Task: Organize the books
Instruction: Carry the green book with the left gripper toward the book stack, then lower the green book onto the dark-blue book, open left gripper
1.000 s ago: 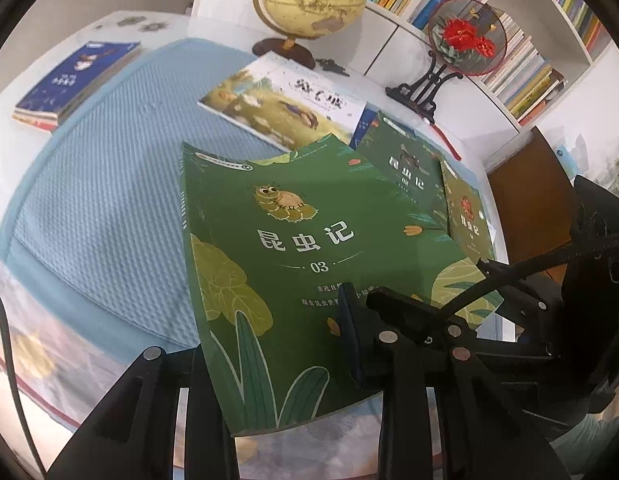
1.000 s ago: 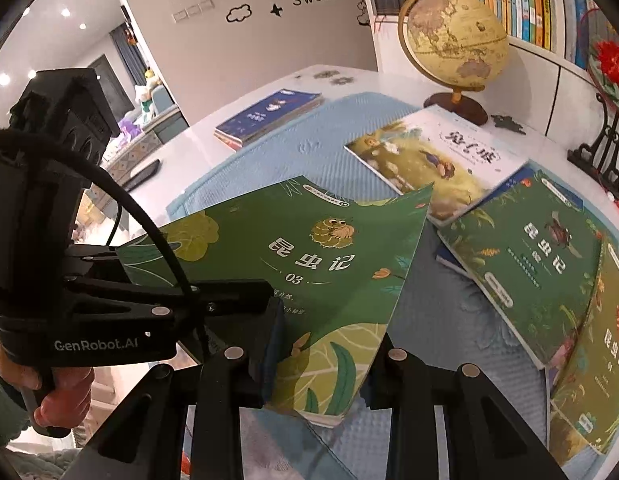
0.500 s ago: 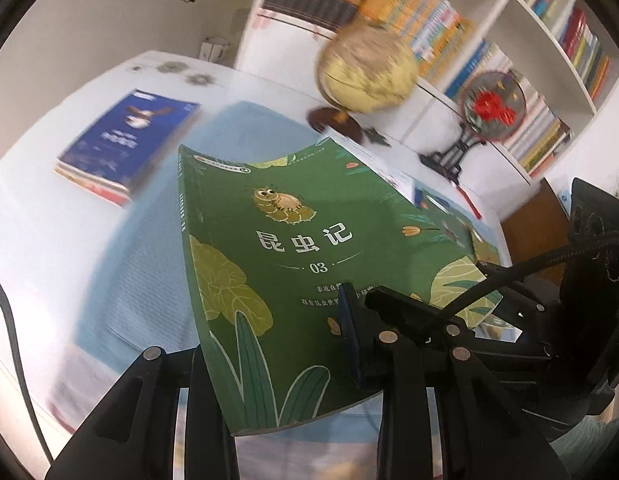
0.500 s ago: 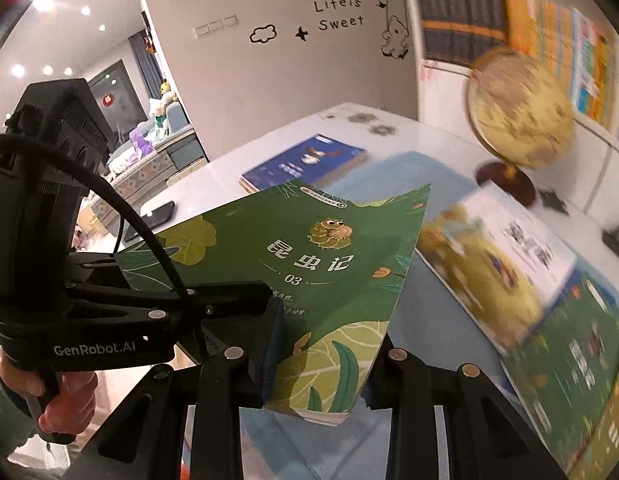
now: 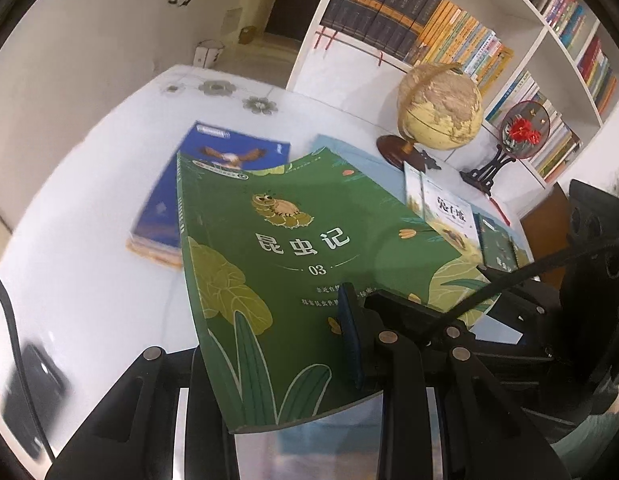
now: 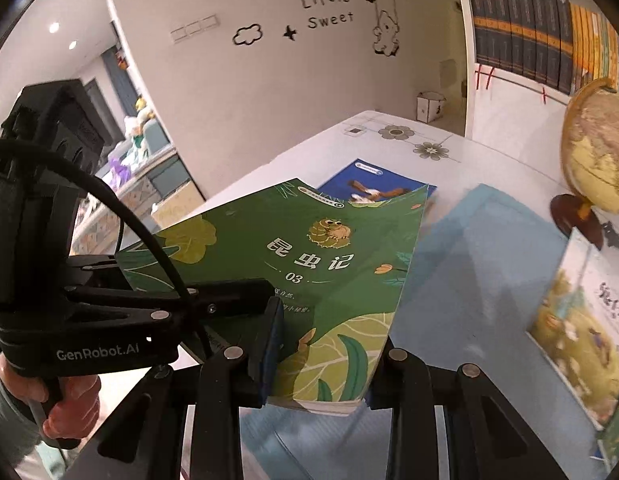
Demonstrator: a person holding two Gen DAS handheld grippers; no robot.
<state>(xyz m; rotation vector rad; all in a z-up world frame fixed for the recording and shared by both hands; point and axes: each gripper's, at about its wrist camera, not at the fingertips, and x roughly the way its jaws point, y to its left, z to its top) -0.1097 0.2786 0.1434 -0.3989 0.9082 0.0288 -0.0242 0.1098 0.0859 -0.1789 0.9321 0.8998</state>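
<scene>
Both our grippers, left and right, fingers clamped on green book, held tilted above desk, over blue book. Globe behind.

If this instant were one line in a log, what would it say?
step: carrying | held: green book, lifted off table | left gripper: shut on it | right gripper: shut on it | ahead: blue book stack

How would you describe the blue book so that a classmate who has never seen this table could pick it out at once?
Start at the globe by the bookshelf and look across the white table towards the wall. The blue book tops a small stack there, partly hidden behind the green book held in both grippers. It alone has a dark blue cover with a flying bird.
</scene>
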